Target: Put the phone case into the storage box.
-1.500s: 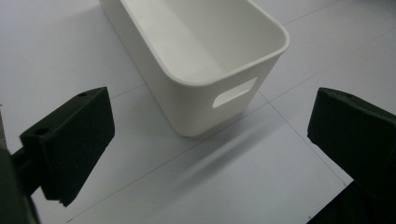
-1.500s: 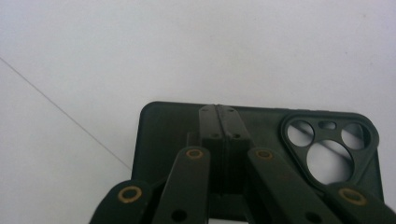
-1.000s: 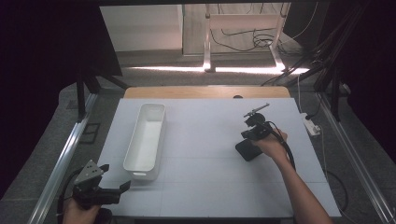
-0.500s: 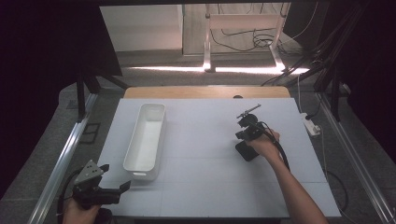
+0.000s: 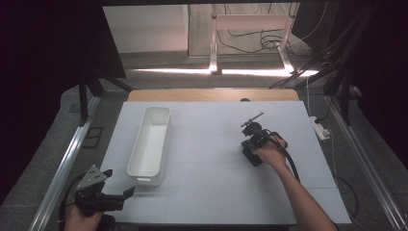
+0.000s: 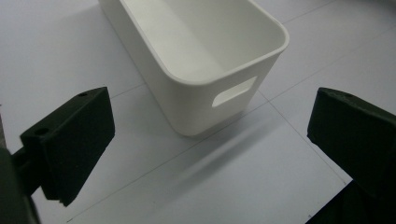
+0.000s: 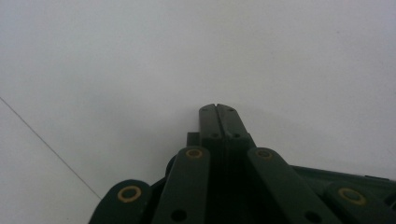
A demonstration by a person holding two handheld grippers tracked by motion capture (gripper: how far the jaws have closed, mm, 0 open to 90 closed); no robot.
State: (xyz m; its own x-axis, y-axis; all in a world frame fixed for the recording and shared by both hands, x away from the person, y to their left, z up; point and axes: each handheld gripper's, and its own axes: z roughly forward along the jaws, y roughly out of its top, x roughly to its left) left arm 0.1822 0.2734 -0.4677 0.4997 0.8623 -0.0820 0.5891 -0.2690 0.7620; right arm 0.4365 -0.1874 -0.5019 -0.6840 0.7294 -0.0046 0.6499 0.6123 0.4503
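A long white plastic bin lies empty on the white table, left of the middle. In the left gripper view its near end wall, with a handle slot, sits just ahead of my jaws. My left gripper is at the table's front left corner, open wide, pointing at the bin with nothing between the jaws. My right gripper is held by a hand at the centre right and tips down at the table. In the right gripper view the right gripper is shut, with nothing in it, close above the bare white surface.
A wooden strip runs along the table's far edge. Metal rails flank both sides. A white power strip and cables lie off the right edge. A thin seam line crosses the table under my right gripper.
My right gripper has sunk a little toward the table and drifted slightly left. The left gripper and the bin have kept still.
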